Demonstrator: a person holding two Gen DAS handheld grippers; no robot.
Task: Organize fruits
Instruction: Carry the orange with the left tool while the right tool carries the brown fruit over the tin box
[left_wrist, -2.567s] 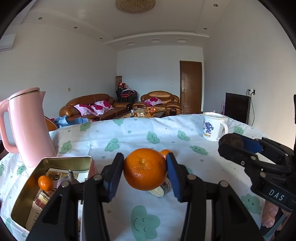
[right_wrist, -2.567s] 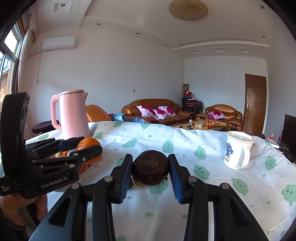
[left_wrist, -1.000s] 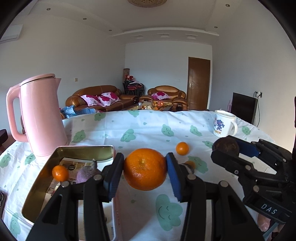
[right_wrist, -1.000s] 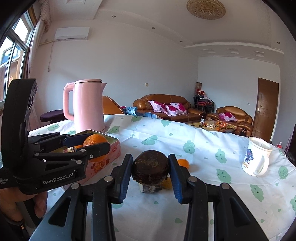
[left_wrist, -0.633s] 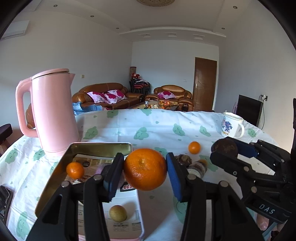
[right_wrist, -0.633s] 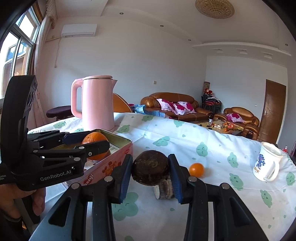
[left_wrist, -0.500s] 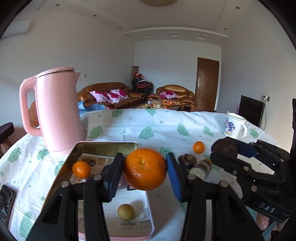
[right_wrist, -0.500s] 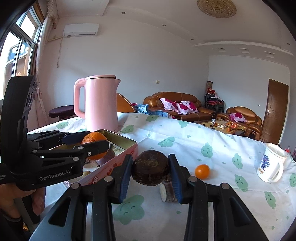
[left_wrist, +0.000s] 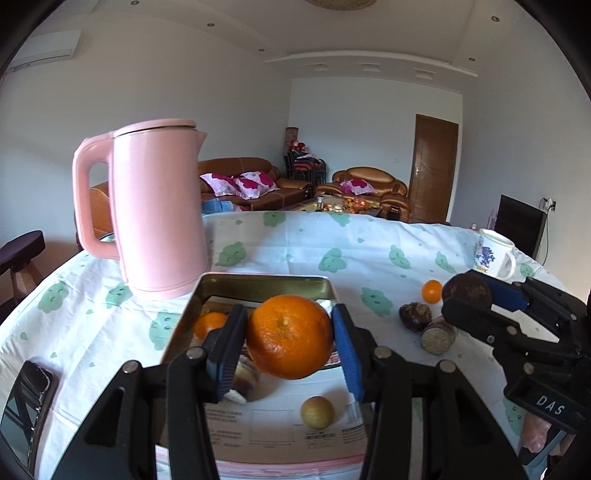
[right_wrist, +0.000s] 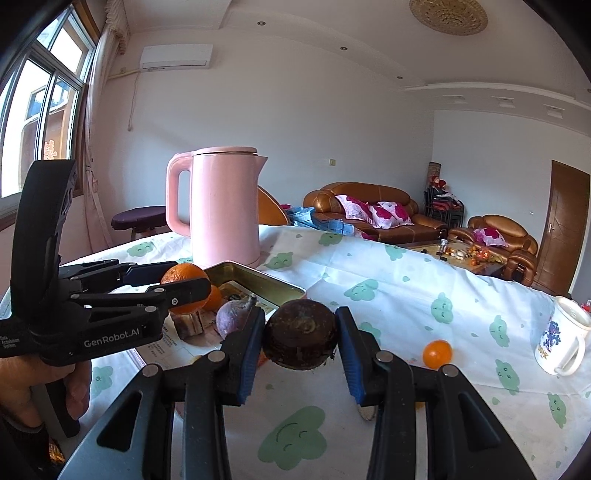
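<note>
Here the table (left_wrist: 280, 240), under a white cloth printed with green smiling clouds, carries a tall pink electric kettle (left_wrist: 157, 210) at the back left. Just in front of the kettle sits an open rectangular tin (left_wrist: 266, 286) with a gold inner wall and a pink outer rim. Inside it lie printed paper, a small orange (left_wrist: 208, 323), a purplish fruit (right_wrist: 231, 319), a cut brown chunk (right_wrist: 190, 323) and a small round yellow-green fruit (left_wrist: 317, 412).

The left gripper (left_wrist: 290, 338) clamps a large orange (left_wrist: 290, 336) between its blue pads, held above the tin's interior. The right gripper (right_wrist: 301, 338) clamps a dark brown round fruit (right_wrist: 301, 334), held over the cloth just right of the tin.

On the cloth to the right rest a white printed mug (left_wrist: 495, 256), another dark brown fruit (left_wrist: 415, 315), a stubby cut brown piece (left_wrist: 437, 336) touching it, and a small tangerine (left_wrist: 431, 291) behind them.
</note>
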